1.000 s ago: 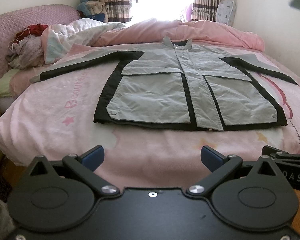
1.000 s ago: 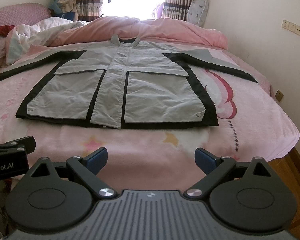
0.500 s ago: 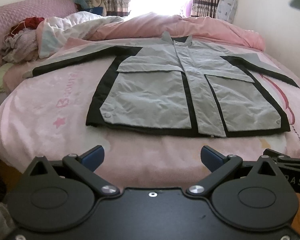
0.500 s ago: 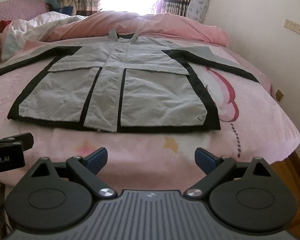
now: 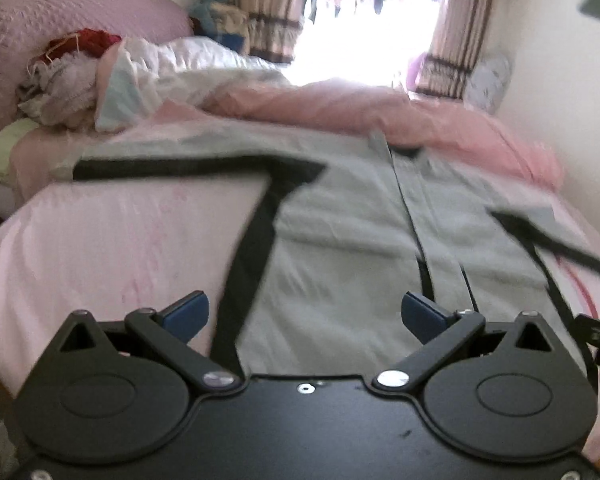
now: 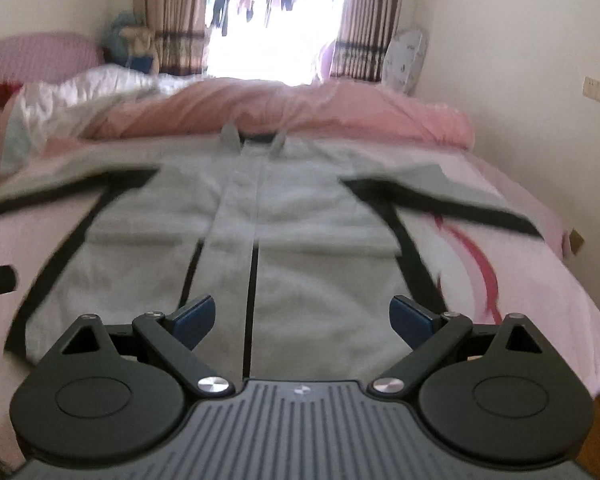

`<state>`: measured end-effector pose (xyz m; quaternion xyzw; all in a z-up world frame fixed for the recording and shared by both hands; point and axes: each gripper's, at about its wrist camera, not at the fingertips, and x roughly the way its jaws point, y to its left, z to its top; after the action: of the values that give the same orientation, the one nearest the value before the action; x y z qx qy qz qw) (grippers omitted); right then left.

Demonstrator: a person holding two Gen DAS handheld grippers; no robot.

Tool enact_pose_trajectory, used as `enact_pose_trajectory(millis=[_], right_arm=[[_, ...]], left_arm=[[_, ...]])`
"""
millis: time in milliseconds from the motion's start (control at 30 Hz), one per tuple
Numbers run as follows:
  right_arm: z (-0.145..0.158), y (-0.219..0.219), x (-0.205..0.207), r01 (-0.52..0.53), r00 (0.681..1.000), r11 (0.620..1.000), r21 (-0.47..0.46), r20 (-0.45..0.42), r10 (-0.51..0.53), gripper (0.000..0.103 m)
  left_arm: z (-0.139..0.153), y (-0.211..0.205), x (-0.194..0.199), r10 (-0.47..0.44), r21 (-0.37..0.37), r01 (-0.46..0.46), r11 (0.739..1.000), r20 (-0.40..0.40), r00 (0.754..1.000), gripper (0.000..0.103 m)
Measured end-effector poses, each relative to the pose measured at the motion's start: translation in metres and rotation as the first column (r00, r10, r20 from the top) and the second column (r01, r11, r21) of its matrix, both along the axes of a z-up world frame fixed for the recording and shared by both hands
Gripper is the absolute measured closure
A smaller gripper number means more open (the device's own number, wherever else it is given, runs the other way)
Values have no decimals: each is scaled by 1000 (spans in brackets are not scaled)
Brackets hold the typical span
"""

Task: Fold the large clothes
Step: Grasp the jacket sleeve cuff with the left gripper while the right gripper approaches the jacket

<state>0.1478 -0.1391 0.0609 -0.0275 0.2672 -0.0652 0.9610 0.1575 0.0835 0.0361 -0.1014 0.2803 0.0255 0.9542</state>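
Observation:
A grey jacket with black trim (image 5: pixel 340 248) lies flat and face up on the pink bed, sleeves spread out to both sides; it also shows in the right wrist view (image 6: pixel 300 240). My left gripper (image 5: pixel 304 314) is open and empty, above the jacket's lower left part. My right gripper (image 6: pixel 302 316) is open and empty, above the jacket's lower right half. The jacket's hem is hidden behind both gripper bodies. Both views are blurred by motion.
A pink bedspread (image 5: pixel 120 248) covers the bed. A bunched pink duvet (image 6: pixel 320 108) and white bedding (image 5: pixel 172 72) lie at the far side. A clothes pile (image 5: pixel 68 80) sits far left. A wall (image 6: pixel 520 60) runs along the right.
Both grippers have moved forward over the bed toward the jacket, which now fills more of each view. Both stay open and empty.

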Motion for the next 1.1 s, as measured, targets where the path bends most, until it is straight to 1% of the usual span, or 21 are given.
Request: enact_pose_trajectory(millis=[67, 133, 200, 233, 333, 400, 467, 567, 600, 633, 667, 700, 767, 800, 833, 867, 933, 967, 1000, 1033, 1100], right_arm=[[10, -4, 22, -12, 999, 1000, 6, 36, 12, 0], [16, -7, 42, -16, 998, 1000, 6, 59, 15, 0], [20, -11, 66, -18, 997, 1000, 10, 72, 17, 0], [22, -12, 80, -16, 997, 1000, 14, 70, 15, 0], [24, -14, 111, -25, 997, 999, 23, 78, 23, 0], [24, -14, 126, -21, 995, 1000, 19, 95, 19, 0], [22, -12, 148, -7, 995, 1000, 0, 102, 7, 0], [17, -12, 173, -17, 993, 1000, -21, 120, 19, 0], [15, -12, 180, -30, 992, 999, -17, 122, 31, 0], [12, -12, 187, -54, 991, 998, -6, 123, 55, 0], [8, -13, 195, -83, 990, 996, 13, 120, 81, 0], [4, -15, 203, -111, 988, 993, 38, 114, 106, 0], [-2, -14, 219, -134, 988, 989, 59, 87, 129, 0], [-4, -13, 225, -133, 989, 989, 60, 77, 128, 0], [-6, -13, 230, -128, 990, 990, 55, 70, 124, 0], [-9, -12, 236, -121, 991, 992, 43, 65, 118, 0], [-14, -8, 245, -111, 992, 994, 17, 58, 110, 0], [-16, -6, 250, -112, 992, 994, 2, 53, 112, 0], [-19, -5, 254, -116, 992, 993, -7, 48, 116, 0], [-21, -3, 259, -119, 992, 993, -13, 41, 120, 0], [-26, -3, 266, -126, 992, 992, -4, 28, 126, 0]], left_arm=[[7, 18, 19, 49, -12, -48, 999, 36, 998, 0], [12, 40, 40, 113, -31, -112, 993, 38, 993, 0], [13, 64, 61, 159, -65, -155, 986, 54, 986, 0], [13, 75, 69, 179, -80, -175, 981, 49, 983, 0], [9, 119, 99, 254, -166, -246, 955, 31, 967, 0], [2, 150, 118, 285, -253, -272, 928, 14, 958, 0], [-6, 179, 132, 342, -318, -317, 894, 28, 939, 1], [-19, 224, 158, 439, -366, -396, 842, 40, 898, 7], [-25, 239, 169, 473, -390, -425, 817, 32, 880, 11], [-31, 252, 179, 502, -416, -450, 790, 17, 865, 13], [-36, 269, 187, 519, -457, -461, 761, 2, 855, 13], [-44, 285, 196, 547, -496, -479, 724, -9, 837, 15], [-56, 308, 209, 579, -535, -496, 684, -14, 815, 15], [-62, 318, 215, 604, -544, -519, 660, -27, 797, 15], [-67, 328, 221, 618, -562, -531, 634, -44, 785, 16], [-74, 338, 228, 634, -584, -545, 601, -67, 770, 17], [-86, 351, 231, 650, -625, -553, 551, -95, 754, 22], [-91, 357, 235, 658, -638, -560, 529, -109, 745, 22], [-95, 362, 239, 666, -648, -565, 511, -118, 737, 22], [-99, 364, 241, 672, -650, -572, 501, -125, 730, 22], [-108, 369, 243, 685, -663, -581, 472, -140, 715, 24]])
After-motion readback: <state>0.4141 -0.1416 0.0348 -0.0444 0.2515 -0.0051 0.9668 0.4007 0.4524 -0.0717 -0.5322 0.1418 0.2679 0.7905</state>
